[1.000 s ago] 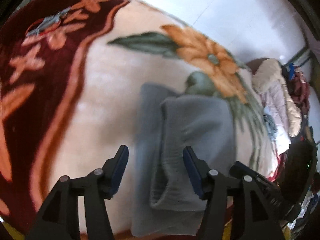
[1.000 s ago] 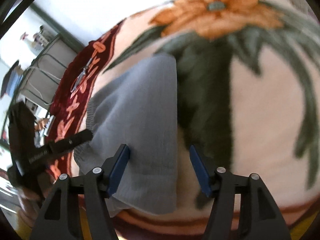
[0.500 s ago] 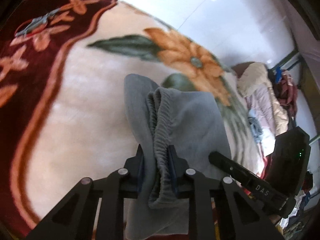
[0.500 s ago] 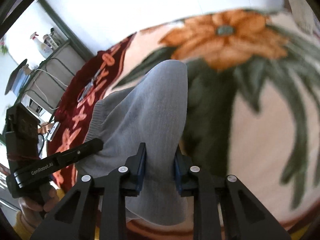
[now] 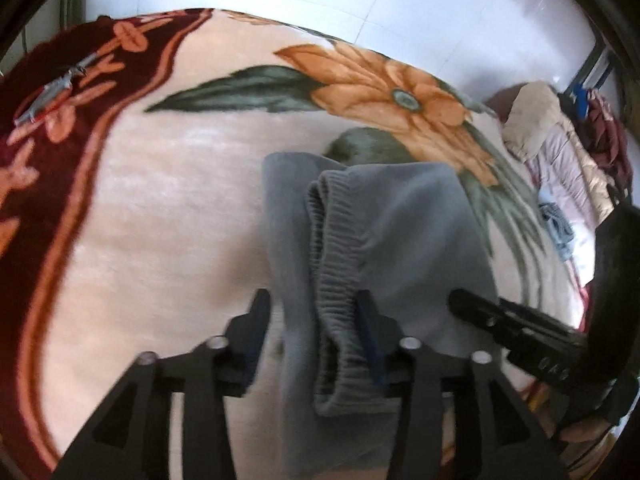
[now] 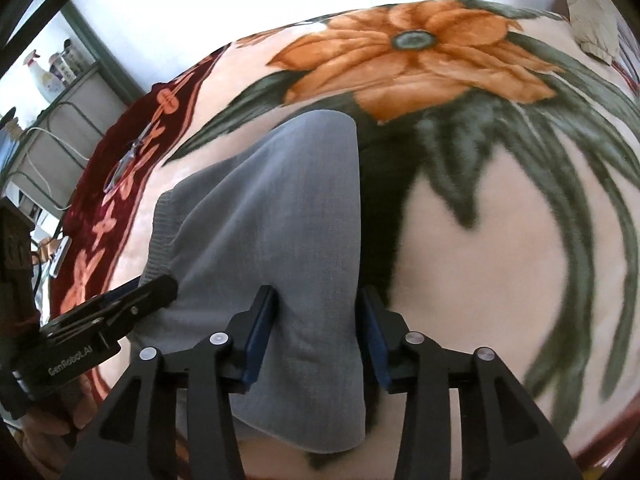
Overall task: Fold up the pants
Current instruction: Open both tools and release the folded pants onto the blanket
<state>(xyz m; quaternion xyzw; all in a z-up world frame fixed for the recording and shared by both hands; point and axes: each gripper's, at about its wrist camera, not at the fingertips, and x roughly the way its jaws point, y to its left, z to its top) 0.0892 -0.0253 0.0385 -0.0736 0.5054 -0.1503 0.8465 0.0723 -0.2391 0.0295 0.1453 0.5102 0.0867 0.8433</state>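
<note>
Lying as a folded grey bundle on the near part of the flowered blanket (image 6: pixel 500 240), the pants (image 5: pixel 384 240) sit between the spread fingers of both the left gripper (image 5: pixel 316 332) and right gripper (image 6: pixel 318 324), so each should probably draw straight back without snagging cloth.

Both wrist views close above pants (image 5: pixel 400 232)

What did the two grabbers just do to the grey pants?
Both let go. The left gripper and the right gripper, pinched shut on the grey pants half a second ago, have opened, their fingers now spread on either side of the cloth. The pants remain folded on the flowered blanket.
</note>
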